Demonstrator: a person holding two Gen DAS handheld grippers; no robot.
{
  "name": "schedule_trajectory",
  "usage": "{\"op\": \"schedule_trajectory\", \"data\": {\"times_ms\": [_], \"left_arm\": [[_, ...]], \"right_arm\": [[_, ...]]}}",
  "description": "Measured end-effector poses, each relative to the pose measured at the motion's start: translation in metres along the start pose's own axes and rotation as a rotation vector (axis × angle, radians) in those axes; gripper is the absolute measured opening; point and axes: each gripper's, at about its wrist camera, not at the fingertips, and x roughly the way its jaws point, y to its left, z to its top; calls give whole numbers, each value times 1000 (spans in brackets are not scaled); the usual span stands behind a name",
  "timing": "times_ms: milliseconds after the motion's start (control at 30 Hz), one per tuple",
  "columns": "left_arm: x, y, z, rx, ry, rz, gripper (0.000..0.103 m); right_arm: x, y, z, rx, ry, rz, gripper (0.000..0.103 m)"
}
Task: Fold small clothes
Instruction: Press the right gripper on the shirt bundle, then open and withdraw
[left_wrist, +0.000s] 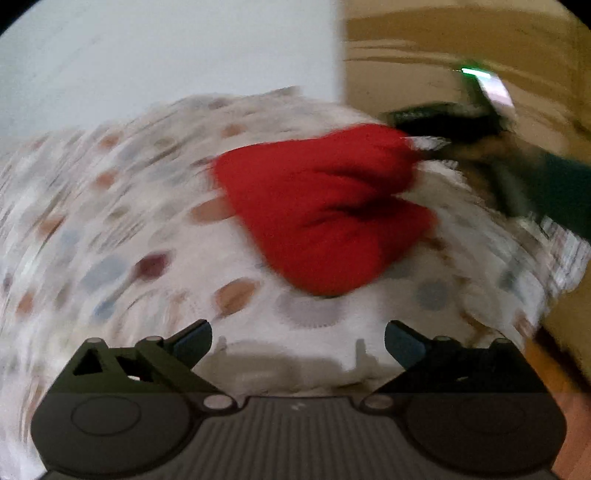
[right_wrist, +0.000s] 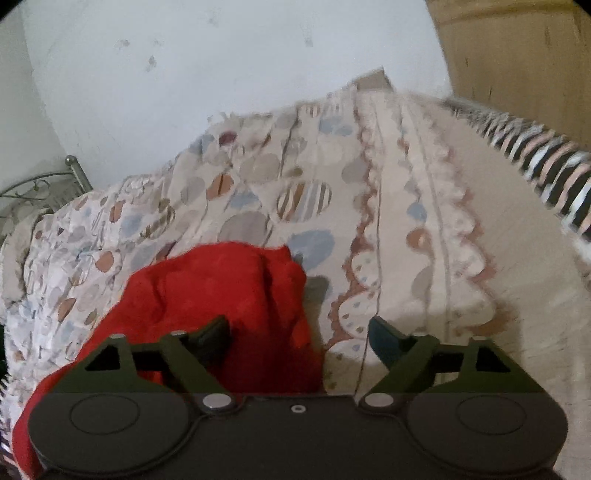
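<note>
A small red garment (left_wrist: 325, 214) lies bunched on a patterned bedspread (left_wrist: 110, 229). My left gripper (left_wrist: 298, 341) is open and empty, hovering a little short of the garment's near edge. The right gripper (left_wrist: 439, 142) shows blurred at the garment's far right corner. In the right wrist view the garment (right_wrist: 221, 295) lies under the left side of my right gripper (right_wrist: 299, 338), whose jaws stand wide apart with nothing between them. The left wrist view is blurred by motion.
The bedspread (right_wrist: 406, 206) covers a bed against a white wall (right_wrist: 221, 66). A wooden wardrobe (left_wrist: 461, 48) stands at the right. A metal bedframe (right_wrist: 44, 184) shows at the far left. A striped cloth (right_wrist: 546, 170) lies along the bed's right edge.
</note>
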Motion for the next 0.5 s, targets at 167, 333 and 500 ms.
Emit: {"op": "schedule_trajectory", "data": {"times_ms": [167,333,500], "left_arm": [[-2,52,27,-324,-64,117,102],[18,85,72,-645,-111,57,102],[45,78,90,-663,-107,-26,102]], "right_arm": [[-46,24,2,-2,-107,75,102],[-61,56,-10,-90,-114,139,103],[-56,77,-47,-275,-86,47,103]]}}
